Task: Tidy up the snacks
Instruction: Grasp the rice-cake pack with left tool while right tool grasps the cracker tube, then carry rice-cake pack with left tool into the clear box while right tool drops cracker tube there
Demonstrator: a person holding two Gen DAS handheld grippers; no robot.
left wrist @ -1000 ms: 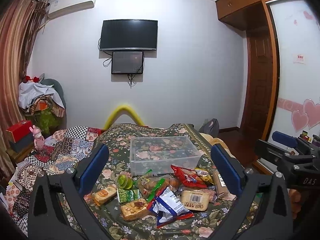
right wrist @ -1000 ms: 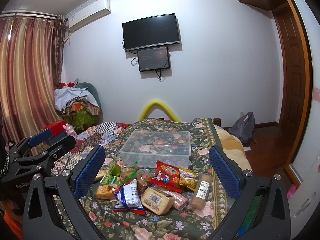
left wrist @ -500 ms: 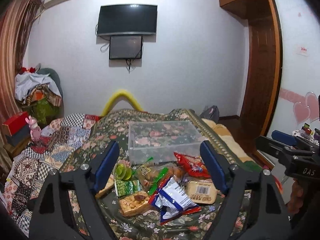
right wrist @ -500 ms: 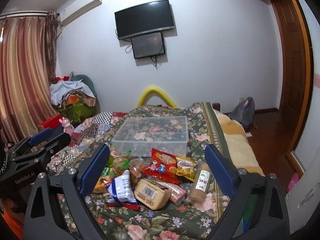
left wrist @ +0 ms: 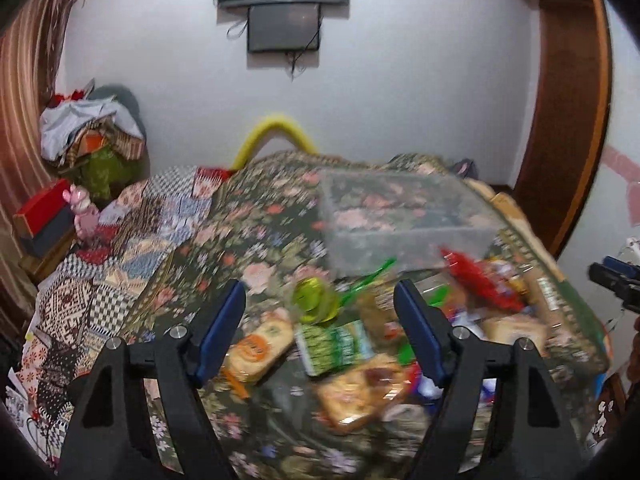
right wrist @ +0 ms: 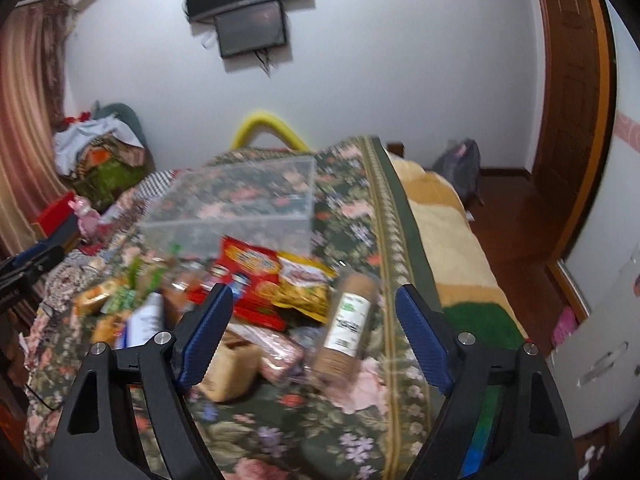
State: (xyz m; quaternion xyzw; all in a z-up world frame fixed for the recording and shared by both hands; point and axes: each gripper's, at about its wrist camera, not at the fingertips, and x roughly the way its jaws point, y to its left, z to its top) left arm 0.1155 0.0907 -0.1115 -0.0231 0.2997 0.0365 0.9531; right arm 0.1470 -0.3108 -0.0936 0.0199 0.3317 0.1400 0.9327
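A pile of snack packets lies on the floral bedspread in front of a clear plastic box [left wrist: 404,216], which also shows in the right wrist view [right wrist: 236,204]. My left gripper [left wrist: 320,304] is open and empty above a green packet [left wrist: 336,342], a round green pack [left wrist: 314,300] and an orange biscuit pack [left wrist: 258,346]. My right gripper [right wrist: 314,300] is open and empty above a brown biscuit tube [right wrist: 348,326], a red chip bag [right wrist: 248,272] and a yellow bag [right wrist: 304,286]. Both views are motion-blurred.
The bedspread [right wrist: 360,200] ends at a yellow blanket [right wrist: 448,240] on the right. A patchwork quilt [left wrist: 120,248] lies on the left, with a pink toy [left wrist: 84,212] and a red box [left wrist: 40,208]. The other gripper [left wrist: 616,280] shows at the right edge.
Both grippers have moved down and forward, closer to the snack pile. Their jaws have narrowed but stay open. The snacks and the box have not moved.
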